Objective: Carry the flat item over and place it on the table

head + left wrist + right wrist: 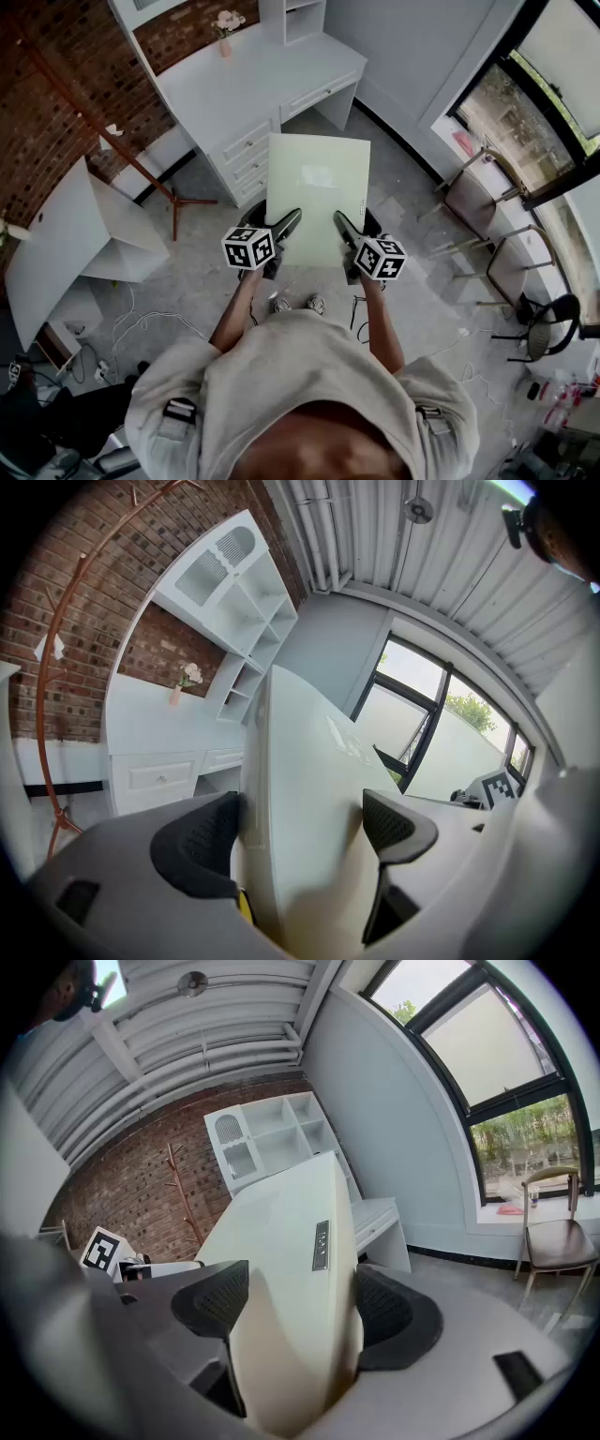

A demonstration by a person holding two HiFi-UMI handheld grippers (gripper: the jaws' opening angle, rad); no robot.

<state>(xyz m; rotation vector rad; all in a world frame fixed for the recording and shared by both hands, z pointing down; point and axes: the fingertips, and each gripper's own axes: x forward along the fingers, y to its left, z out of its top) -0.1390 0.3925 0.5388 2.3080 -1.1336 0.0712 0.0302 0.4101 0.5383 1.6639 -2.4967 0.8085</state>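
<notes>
Evidently, the pick-up is done and the carry is under way. The flat item [317,192], a pale rectangular panel, is held off the floor [412,309] and reaches forward from both grippers. The left gripper [302,832] is clamped on the panel's near edge, with the board seated between its widely spread pads. The right gripper [302,1307] is clamped likewise on the same edge, a little to the side. The white table [216,89] with drawers is seen ahead of the grippers, beyond the panel's far edge and apart from it, so no placing is begun. What is left, it is judged, is the approach to that table, the lowering of the panel flat onto its top, and the release of both grips.
</notes>
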